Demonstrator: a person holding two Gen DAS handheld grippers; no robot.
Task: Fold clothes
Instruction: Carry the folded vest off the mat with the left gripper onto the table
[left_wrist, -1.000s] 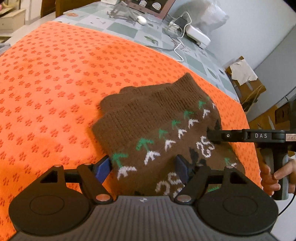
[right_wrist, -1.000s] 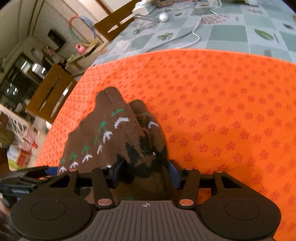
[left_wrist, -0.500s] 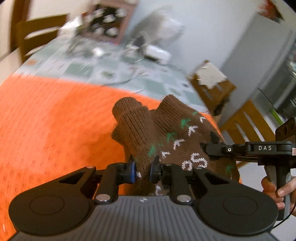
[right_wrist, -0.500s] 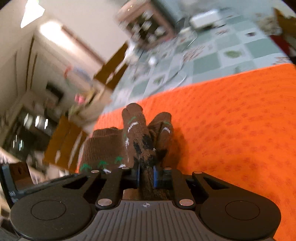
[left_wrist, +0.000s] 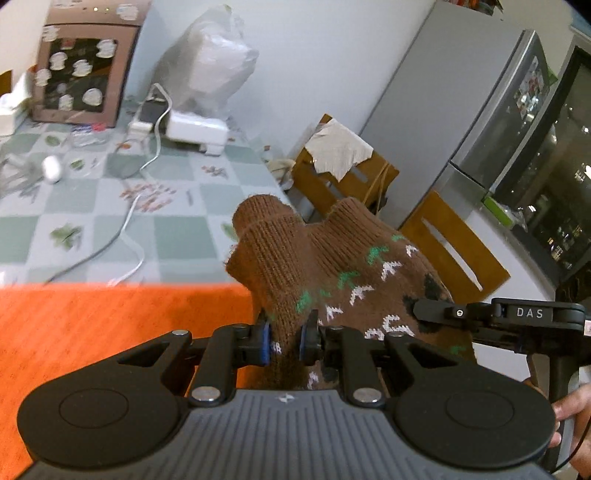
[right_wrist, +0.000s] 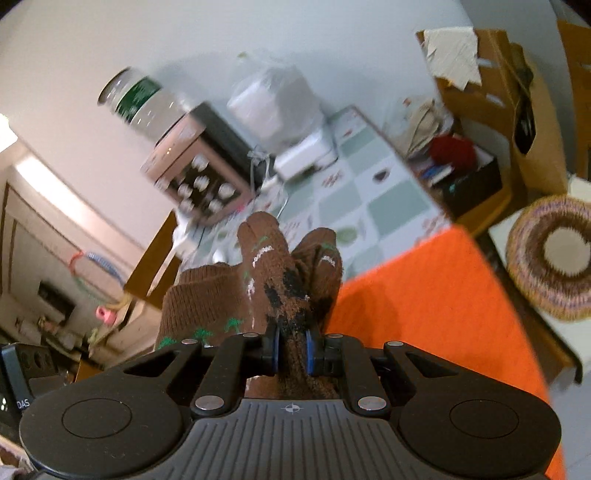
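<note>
Brown knit garment (left_wrist: 332, 266) pinched, left gripper (left_wrist: 284, 338), right gripper (right_wrist: 291, 349), angled downward

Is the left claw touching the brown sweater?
Touching. In the left wrist view, the left claw is clamped on a bunched fold of the brown sweater, with both blue pads pressed against the knit.

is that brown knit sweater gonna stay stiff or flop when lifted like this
Likely floppy: the brown knit sweater bunches into soft humps between the left tool and right tool. Probably light, since two small pinches hold it. The fuzzy knit looks grippy, unlikely to slip.
</note>
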